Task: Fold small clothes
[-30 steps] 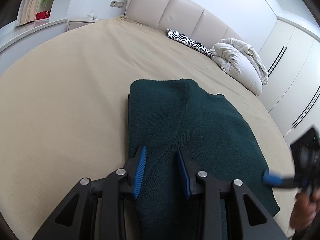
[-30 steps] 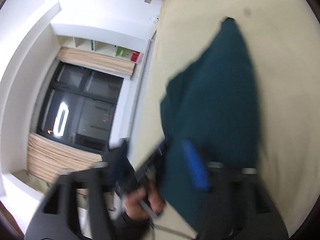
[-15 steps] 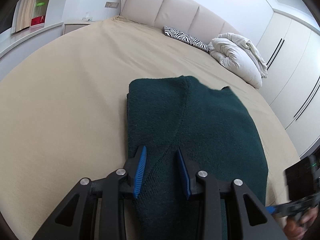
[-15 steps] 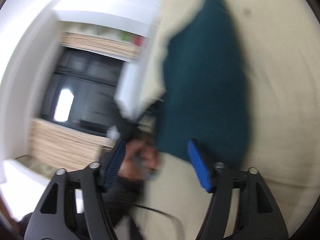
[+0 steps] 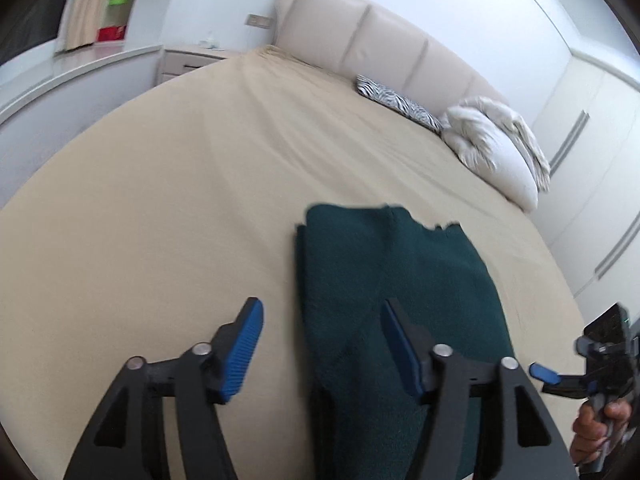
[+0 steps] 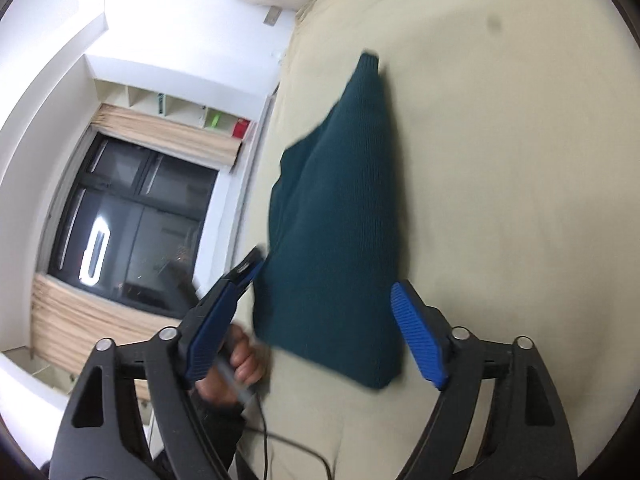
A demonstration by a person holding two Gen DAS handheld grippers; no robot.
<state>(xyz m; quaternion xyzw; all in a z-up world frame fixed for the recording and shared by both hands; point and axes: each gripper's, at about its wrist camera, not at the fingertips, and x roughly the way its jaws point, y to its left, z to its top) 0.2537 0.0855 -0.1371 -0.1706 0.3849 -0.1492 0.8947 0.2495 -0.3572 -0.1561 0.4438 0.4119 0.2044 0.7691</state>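
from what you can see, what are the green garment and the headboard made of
The green garment looks like a knitted fabric, maybe wool or acrylic: matte, with fine ribbed rows in the right wrist view. The headboard looks like smooth cream leather or leatherette, padded in stitched panels with a slight sheen.

A home bedroom: wide bed (image 5: 168,200) with padded headboard (image 5: 384,52), pillows (image 5: 492,156), wardrobe doors (image 5: 580,152)

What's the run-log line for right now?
left gripper: open, empty | right gripper: open, empty | green sweater: folded, flat on bed
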